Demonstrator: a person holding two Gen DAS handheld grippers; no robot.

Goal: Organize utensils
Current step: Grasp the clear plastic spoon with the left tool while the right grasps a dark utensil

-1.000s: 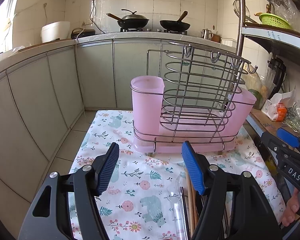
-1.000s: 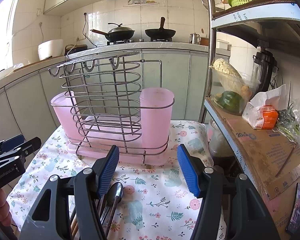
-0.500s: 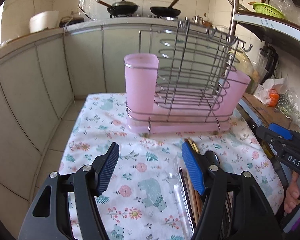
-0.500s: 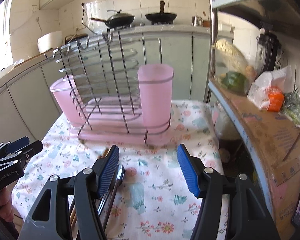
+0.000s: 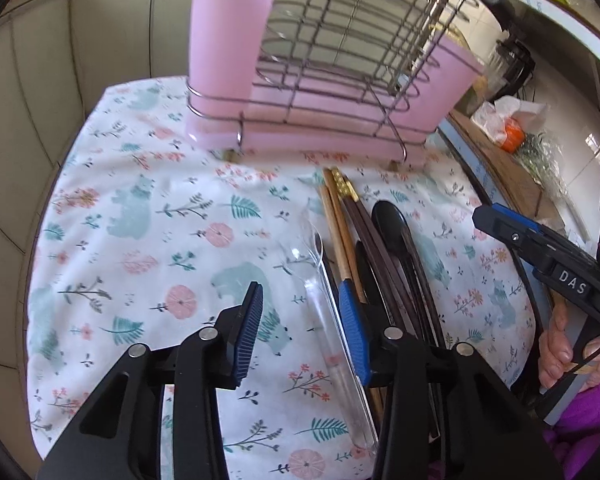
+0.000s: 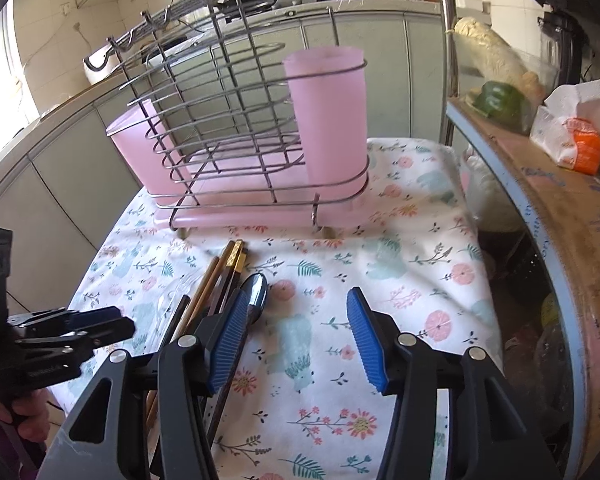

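Note:
A wire rack (image 5: 340,60) (image 6: 236,120) with pink cups (image 5: 230,36) (image 6: 332,120) stands at the far side of a floral cloth (image 5: 140,220). Utensils lie in a bundle on the cloth: a clear plastic spoon (image 5: 324,304), wooden chopsticks (image 5: 338,216) (image 6: 216,276), dark chopsticks (image 5: 384,256) and a dark spoon (image 5: 392,224) (image 6: 256,292). My left gripper (image 5: 304,328) is open, low over the cloth, straddling the clear spoon's handle. My right gripper (image 6: 296,336) is open over the cloth, just right of the bundle; it shows in the left wrist view (image 5: 500,224).
A shelf (image 6: 548,184) with a cardboard sheet, a green pepper (image 6: 500,100) and a white-and-orange bag (image 6: 576,136) runs along the right. Grey cabinets (image 5: 40,80) stand behind and left. The cloth's edge drops off on the left.
Both grippers have tilted down and moved closer to the cloth and the utensils. My left gripper now straddles the clear spoon. Both stay open.

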